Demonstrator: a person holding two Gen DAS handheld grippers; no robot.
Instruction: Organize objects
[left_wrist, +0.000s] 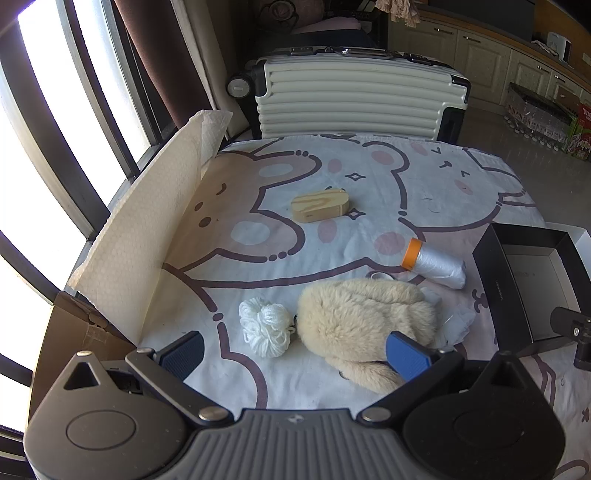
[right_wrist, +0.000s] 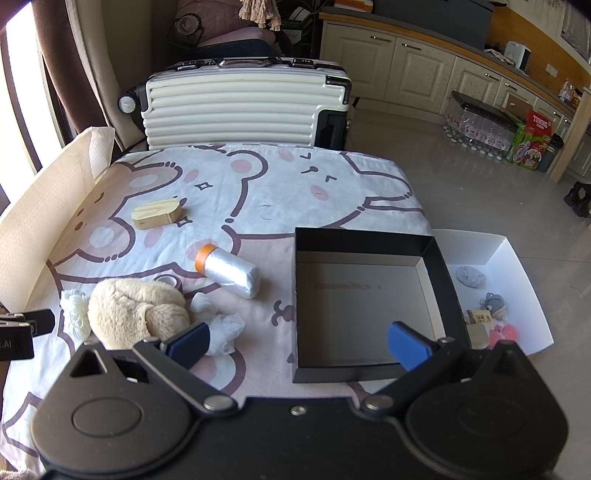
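Note:
On the bear-print tablecloth (left_wrist: 280, 236) lie a wooden block (left_wrist: 320, 205), a plastic roll with an orange cap (left_wrist: 436, 263), a cream plush toy (left_wrist: 365, 321) and a white yarn ball (left_wrist: 264, 326). My left gripper (left_wrist: 295, 350) hovers open above the yarn and plush, nothing between its fingers. My right gripper (right_wrist: 297, 343) stands open over the near edge of an empty black box (right_wrist: 437, 258). In the right wrist view the plush toy (right_wrist: 129, 312), the roll (right_wrist: 231, 271), the block (right_wrist: 157, 213) and a crumpled white plastic bag (right_wrist: 221, 328) lie left of the box.
A white tray (right_wrist: 517, 258) right of the black box holds several small items. A white foam sheet (left_wrist: 147, 229) stands along the table's left edge by the window. A ribbed white suitcase (right_wrist: 236, 107) stands behind the table. Bottles and cartons sit on the floor at right.

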